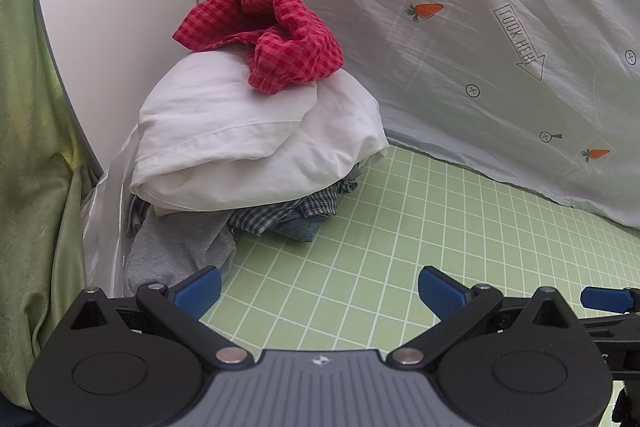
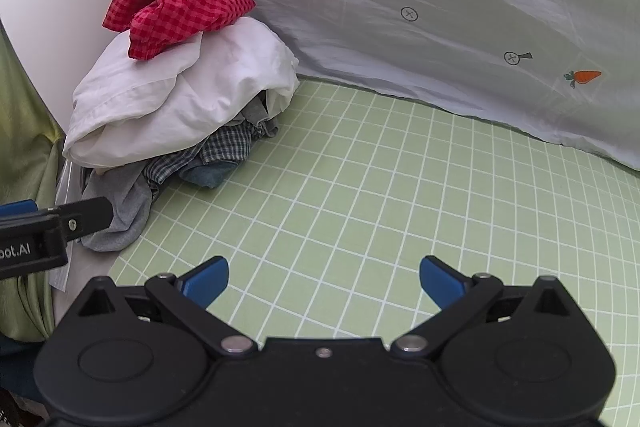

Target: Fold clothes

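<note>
Red checked garment (image 1: 264, 35) tops the heap of clothes (image 1: 248, 151) at the bench's (image 1: 400, 247) far left corner. Both the left gripper (image 1: 318, 291) and right gripper (image 2: 324, 283) hover spread wide, empty. The left seems nearer the heap, though fisheye distortion makes that uncertain.

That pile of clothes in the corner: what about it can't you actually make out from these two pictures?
- Both views: the white garment covers the lower pieces; only edges of the plaid cloth, grey garment and a blue denim piece show.
- Both views: the red checked garment is crumpled, type unclear.
- Right wrist view: the left gripper overlaps the grey garment's edge.
</note>
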`<action>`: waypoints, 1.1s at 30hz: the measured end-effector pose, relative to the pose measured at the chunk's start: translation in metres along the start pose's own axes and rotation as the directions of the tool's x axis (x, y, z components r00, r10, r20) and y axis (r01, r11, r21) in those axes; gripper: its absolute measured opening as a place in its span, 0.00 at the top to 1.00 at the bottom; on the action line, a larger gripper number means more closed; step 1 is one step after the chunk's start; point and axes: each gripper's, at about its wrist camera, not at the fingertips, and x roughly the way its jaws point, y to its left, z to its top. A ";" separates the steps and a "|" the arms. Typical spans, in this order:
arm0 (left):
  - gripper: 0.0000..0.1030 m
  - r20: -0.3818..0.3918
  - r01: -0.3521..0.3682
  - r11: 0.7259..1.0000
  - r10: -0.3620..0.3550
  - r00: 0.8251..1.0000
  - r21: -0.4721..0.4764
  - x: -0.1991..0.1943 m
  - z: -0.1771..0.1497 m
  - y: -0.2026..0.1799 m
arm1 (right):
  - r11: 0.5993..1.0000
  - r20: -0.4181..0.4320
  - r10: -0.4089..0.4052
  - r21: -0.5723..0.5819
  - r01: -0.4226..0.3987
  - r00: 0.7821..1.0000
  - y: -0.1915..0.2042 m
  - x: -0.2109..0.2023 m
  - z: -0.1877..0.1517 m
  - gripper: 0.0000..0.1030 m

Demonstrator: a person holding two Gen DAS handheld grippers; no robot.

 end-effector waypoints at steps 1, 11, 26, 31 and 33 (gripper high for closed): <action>0.00 0.000 0.000 1.000 0.000 1.000 -0.002 0.000 0.000 0.000 | 1.000 0.000 0.000 -0.004 0.000 1.000 0.000 0.000 0.000 0.00; 0.00 0.001 0.003 1.000 -0.003 1.000 -0.003 -0.001 -0.001 0.002 | 1.000 -0.001 0.000 -0.009 0.000 1.000 0.001 0.000 0.000 0.00; 0.00 -0.005 0.007 1.000 -0.007 1.000 0.001 0.001 -0.002 0.001 | 1.000 -0.007 0.000 -0.008 0.000 1.000 0.000 0.000 -0.001 0.00; 0.00 -0.012 0.009 1.000 -0.009 1.000 0.002 0.002 -0.003 0.003 | 1.000 -0.012 -0.001 -0.012 0.001 1.000 0.000 0.001 -0.001 0.00; 0.00 -0.019 0.009 1.000 -0.009 1.000 0.003 0.003 -0.003 0.003 | 1.000 -0.014 -0.002 -0.017 0.002 1.000 0.001 0.002 -0.001 0.00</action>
